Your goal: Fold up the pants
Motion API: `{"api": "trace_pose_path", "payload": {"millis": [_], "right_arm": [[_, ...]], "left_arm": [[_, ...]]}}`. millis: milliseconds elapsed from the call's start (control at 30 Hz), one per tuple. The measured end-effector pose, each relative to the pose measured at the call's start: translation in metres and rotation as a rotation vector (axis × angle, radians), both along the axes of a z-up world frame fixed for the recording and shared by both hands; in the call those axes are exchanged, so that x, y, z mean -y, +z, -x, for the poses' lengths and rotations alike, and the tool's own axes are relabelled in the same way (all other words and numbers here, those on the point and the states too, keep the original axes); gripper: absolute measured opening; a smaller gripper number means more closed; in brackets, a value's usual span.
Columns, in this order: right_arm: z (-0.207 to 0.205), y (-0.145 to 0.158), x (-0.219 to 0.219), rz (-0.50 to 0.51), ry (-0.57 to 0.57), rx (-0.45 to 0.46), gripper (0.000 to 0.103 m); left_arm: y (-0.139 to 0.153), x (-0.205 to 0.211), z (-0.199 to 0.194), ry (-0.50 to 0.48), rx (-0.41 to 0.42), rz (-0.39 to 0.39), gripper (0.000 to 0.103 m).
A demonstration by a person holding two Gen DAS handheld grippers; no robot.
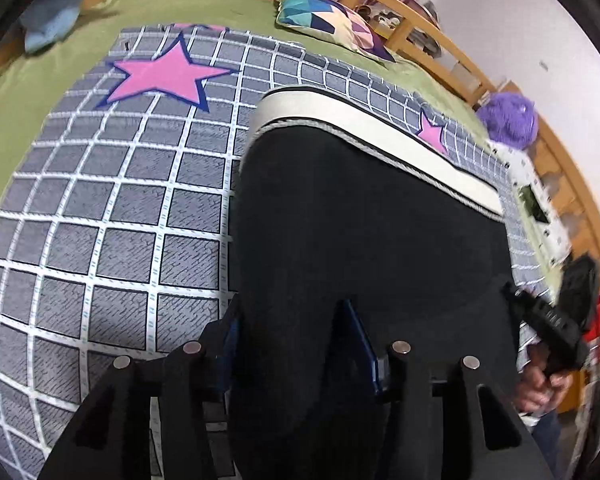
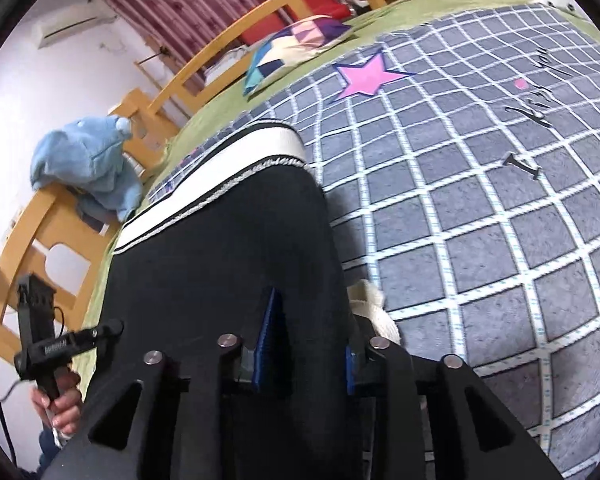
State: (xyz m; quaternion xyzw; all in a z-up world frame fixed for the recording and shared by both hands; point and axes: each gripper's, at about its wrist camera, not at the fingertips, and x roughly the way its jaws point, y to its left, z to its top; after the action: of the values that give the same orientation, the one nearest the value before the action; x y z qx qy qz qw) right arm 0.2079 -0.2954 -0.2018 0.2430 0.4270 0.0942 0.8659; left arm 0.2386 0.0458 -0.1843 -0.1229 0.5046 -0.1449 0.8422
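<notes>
Black pants (image 1: 360, 216) with a white waistband (image 1: 380, 136) lie on a grey checked blanket (image 1: 100, 208) on the bed; they also show in the right wrist view (image 2: 228, 248). My left gripper (image 1: 290, 316) is over the pants' near left edge, with dark cloth between its blue-padded fingers (image 1: 360, 332). My right gripper (image 2: 310, 316) is over the near right edge, with cloth between its fingers (image 2: 269, 320). Whether either grips the cloth is unclear. Each gripper shows at the side of the other's view.
A patchwork pillow (image 1: 324, 20) lies at the far side of the bed. A purple plush (image 1: 508, 116) and a blue plush (image 2: 88, 164) sit at the bed's ends. A wooden rail (image 2: 228, 40) runs behind. A cream fuzzy item (image 2: 374, 308) lies beside my right gripper.
</notes>
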Motion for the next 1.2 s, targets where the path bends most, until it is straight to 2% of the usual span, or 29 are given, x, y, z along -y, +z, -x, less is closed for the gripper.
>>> {"api": "trace_pose_path", "payload": {"millis": [67,167,233,333,433,567,633,733,800,900,1033,1100,1200], "right_arm": [[0.001,0.009,-0.004,0.078,-0.015,-0.010,0.043],[0.014,0.036,-0.012,0.180,-0.040,0.003,0.041],[0.035,0.058,-0.022,0.224,-0.017,0.062,0.042],[0.064,0.072,-0.041,0.293,0.050,0.137,0.041],[0.083,0.063,-0.054,0.344,0.109,0.155,0.039],[0.091,0.014,-0.055,0.344,0.111,0.018,0.039],[0.094,0.009,-0.053,0.315,0.101,0.020,0.039],[0.093,0.022,-0.050,0.315,0.125,-0.002,0.038],[0.091,0.038,-0.045,0.311,0.132,0.036,0.038],[0.083,0.060,-0.038,0.299,0.110,0.112,0.040],[0.041,0.075,-0.045,0.358,0.091,0.164,0.040],[0.017,0.078,-0.053,0.376,0.107,0.195,0.040],[-0.016,0.079,-0.067,0.390,0.138,0.217,0.040]], "left_arm": [[0.008,0.001,0.007,0.007,0.012,-0.046,0.047],[0.026,-0.004,0.027,0.001,0.056,-0.073,0.047],[0.036,-0.009,0.046,0.001,0.092,-0.077,0.049],[0.043,-0.007,0.077,-0.029,0.132,-0.071,0.049],[0.036,-0.002,0.111,-0.039,0.165,-0.106,0.050],[-0.003,0.002,0.133,0.001,0.091,-0.127,0.056],[-0.005,-0.002,0.137,0.019,0.093,-0.110,0.056],[0.014,-0.009,0.133,0.030,0.110,-0.081,0.054],[0.033,-0.010,0.126,0.022,0.169,-0.091,0.054],[0.046,-0.004,0.104,0.008,0.199,-0.107,0.054],[0.054,0.014,0.066,-0.007,0.210,-0.133,0.054],[0.057,0.027,0.042,0.005,0.226,-0.180,0.054],[0.061,0.048,0.004,0.005,0.250,-0.174,0.056]]}}
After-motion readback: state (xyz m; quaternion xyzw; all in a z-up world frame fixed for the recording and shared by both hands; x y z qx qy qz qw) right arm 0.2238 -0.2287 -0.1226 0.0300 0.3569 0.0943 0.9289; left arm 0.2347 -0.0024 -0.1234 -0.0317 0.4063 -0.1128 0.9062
